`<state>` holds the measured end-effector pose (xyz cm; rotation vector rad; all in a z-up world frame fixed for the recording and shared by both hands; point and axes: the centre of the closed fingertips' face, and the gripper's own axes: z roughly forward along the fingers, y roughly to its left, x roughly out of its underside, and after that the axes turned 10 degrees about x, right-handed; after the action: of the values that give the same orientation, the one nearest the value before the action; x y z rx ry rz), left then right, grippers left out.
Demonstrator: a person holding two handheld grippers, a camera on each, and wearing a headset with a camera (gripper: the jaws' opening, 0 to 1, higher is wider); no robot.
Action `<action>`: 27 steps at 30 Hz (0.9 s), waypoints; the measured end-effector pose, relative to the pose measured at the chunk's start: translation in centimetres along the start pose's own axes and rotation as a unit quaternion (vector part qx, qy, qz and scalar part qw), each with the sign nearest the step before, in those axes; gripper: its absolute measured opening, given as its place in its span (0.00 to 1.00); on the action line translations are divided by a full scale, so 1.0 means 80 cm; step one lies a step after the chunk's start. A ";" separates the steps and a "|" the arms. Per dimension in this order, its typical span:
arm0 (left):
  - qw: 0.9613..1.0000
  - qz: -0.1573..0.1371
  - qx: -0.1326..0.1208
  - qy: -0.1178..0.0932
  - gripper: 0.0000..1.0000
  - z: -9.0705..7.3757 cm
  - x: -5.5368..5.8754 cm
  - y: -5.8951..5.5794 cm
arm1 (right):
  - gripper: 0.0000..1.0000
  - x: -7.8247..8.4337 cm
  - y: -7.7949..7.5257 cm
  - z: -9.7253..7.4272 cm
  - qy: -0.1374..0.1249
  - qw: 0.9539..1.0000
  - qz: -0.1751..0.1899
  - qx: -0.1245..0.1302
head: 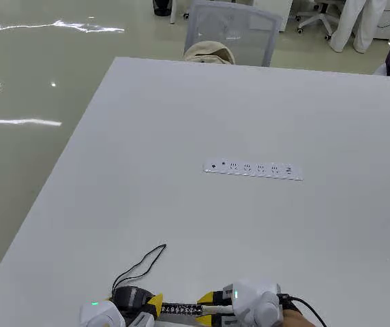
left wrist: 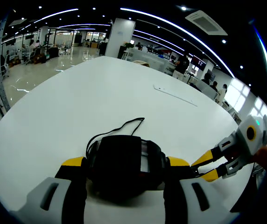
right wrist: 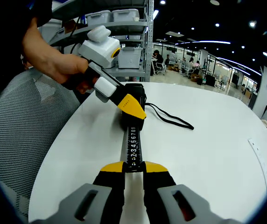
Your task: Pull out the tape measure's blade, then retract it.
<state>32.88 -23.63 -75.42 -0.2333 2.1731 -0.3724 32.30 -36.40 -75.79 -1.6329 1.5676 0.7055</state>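
Tape measure (head: 132,298) sits at the near edge of the table (head: 249,109), my left gripper (left wrist: 125,162) clamped around its case. My right gripper (right wrist: 133,166) is closed on the blade (right wrist: 132,142), which has a short length out. I judge this to be the pull-out step. Next I should draw straight away from the case, keeping the pinch firm. A power strip (head: 253,168) lies well beyond.
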 end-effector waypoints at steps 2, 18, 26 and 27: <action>1.000 0.002 0.000 0.001 0.64 0.001 0.001 0.001 | 0.13 -0.003 0.000 0.001 -0.001 1.000 -0.001 0.000; 1.000 0.001 0.003 0.001 0.64 0.000 0.001 0.002 | 0.13 -0.008 0.003 0.007 -0.003 1.000 -0.004 -0.004; 1.000 0.001 0.005 0.002 0.64 -0.001 0.000 0.001 | 0.13 -0.011 0.005 0.012 -0.004 1.000 -0.005 -0.005; 1.000 0.001 0.005 0.003 0.64 -0.001 0.000 0.001 | 0.13 -0.010 0.005 0.013 -0.005 1.000 -0.005 -0.005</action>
<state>32.78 -23.53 -75.39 -0.2257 2.1760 -0.3825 31.96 -35.07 -75.77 -1.6424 1.5500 0.7160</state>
